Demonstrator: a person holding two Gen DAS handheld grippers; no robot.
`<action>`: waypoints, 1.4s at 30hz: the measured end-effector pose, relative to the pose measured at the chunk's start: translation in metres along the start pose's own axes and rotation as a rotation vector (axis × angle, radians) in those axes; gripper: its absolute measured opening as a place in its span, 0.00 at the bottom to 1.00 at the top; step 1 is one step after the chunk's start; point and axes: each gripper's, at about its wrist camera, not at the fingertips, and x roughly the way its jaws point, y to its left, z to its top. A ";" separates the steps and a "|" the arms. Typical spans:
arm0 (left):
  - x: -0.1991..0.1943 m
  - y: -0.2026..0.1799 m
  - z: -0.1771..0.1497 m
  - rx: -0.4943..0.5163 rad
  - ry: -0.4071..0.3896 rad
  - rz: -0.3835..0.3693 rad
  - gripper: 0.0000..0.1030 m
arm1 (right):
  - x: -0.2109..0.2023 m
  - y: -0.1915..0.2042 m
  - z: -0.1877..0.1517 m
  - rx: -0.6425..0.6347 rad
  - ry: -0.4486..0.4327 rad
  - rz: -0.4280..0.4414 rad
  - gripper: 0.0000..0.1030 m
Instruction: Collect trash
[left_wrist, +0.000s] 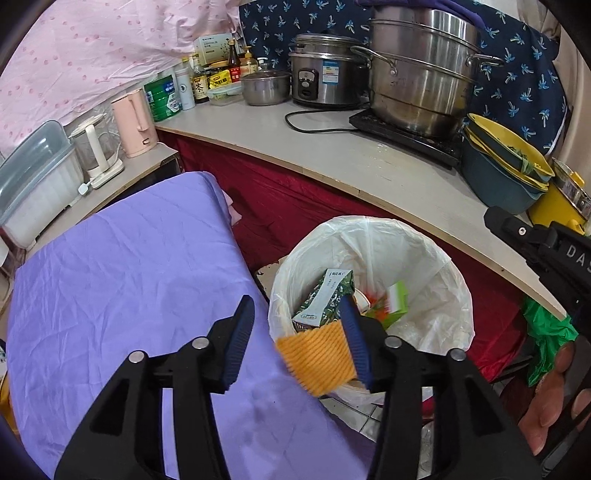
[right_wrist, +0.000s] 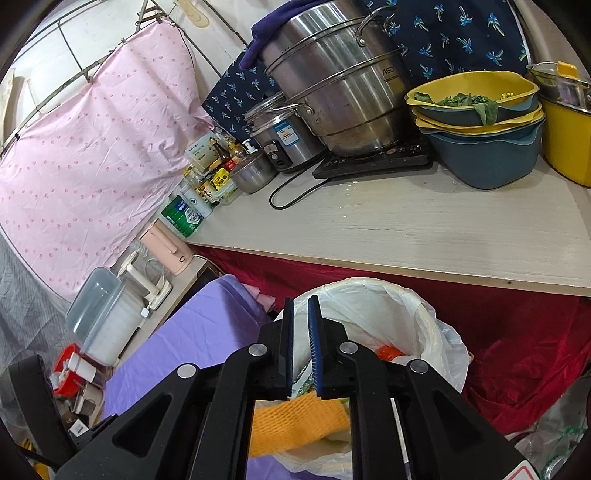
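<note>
Hovering over the lined trash bin (left_wrist: 373, 280), the left gripper (left_wrist: 295, 332) is spreading its jaws, the light, squashy orange foam net (left_wrist: 317, 356) clinging at five o'clock, best pinched mid-sleeve; the right gripper (right_wrist: 301, 336) is showing a narrow empty gap.

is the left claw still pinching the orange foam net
Apart on one side: the left wrist view shows the left claw wide, orange foam net against its right finger only, clear gap to the other.

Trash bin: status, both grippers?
Left gripper open, orange foam net against its right pad at the bin rim. Right gripper slightly open, empty. Bin mouth unobstructed.
</note>
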 end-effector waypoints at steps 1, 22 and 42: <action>0.000 0.001 0.001 -0.004 0.003 0.003 0.49 | -0.001 0.000 0.000 -0.002 0.000 -0.001 0.17; -0.025 0.024 -0.015 -0.046 -0.037 0.060 0.74 | -0.025 0.035 -0.036 -0.223 0.016 -0.092 0.56; -0.062 0.056 -0.060 -0.104 -0.039 0.147 0.87 | -0.045 0.066 -0.096 -0.407 0.125 -0.116 0.73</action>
